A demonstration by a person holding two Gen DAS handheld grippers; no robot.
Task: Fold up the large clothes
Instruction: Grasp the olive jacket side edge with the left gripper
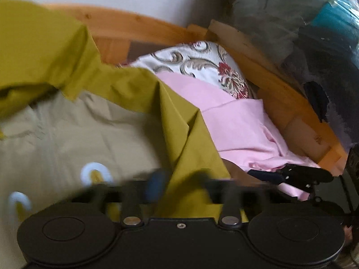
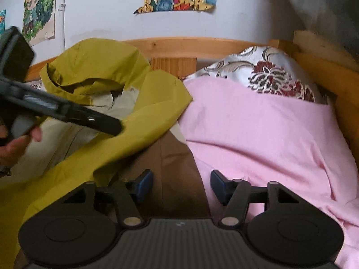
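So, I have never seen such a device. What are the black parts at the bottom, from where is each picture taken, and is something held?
No robot here: a person holds a two-finger gripper in each hand, with a camera on each looking along the fingers. The left camera shows the left gripper, blurred, its fingers either side of a fold of the yellow-green jacket; whether it grips is unclear. The right camera shows the right gripper open and empty, above the jacket's brown part. The jacket lies on a wooden bed, beside a pink sheet and a flowered pillow.
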